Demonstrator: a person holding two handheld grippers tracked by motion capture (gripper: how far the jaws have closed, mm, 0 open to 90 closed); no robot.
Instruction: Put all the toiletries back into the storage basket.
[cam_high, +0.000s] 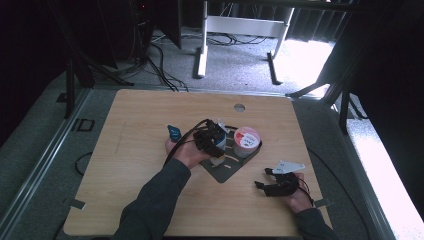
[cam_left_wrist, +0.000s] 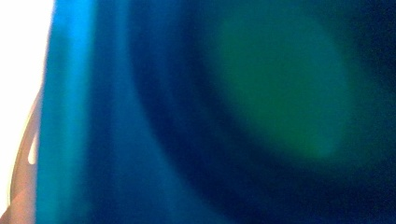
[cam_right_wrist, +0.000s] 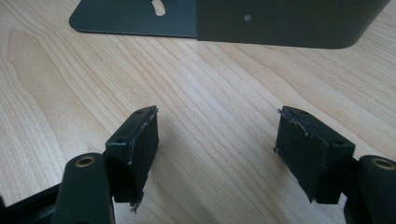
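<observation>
A dark grey metal plate (cam_high: 225, 171) lies at the middle of the wooden table (cam_high: 150, 115). On it stands a round tub with a pink and white lid (cam_high: 246, 139). My left gripper (cam_high: 212, 145) is over the plate, right against a blue and white container (cam_high: 220, 144) beside the tub. A blurred blue-green surface (cam_left_wrist: 210, 116) sits up against the lens in the left gripper view and hides the jaws. My right gripper (cam_high: 262, 178) rests low at the front right, open with nothing between its pads (cam_right_wrist: 140, 140). The plate's edge (cam_right_wrist: 280, 23) lies just ahead of it.
A small round hole (cam_high: 239, 107) is set in the table near its far edge. Beyond the table stand a white desk frame (cam_high: 240, 30) and loose cables (cam_high: 160, 65) on grey carpet. Bare wood spreads to the left and front of the plate.
</observation>
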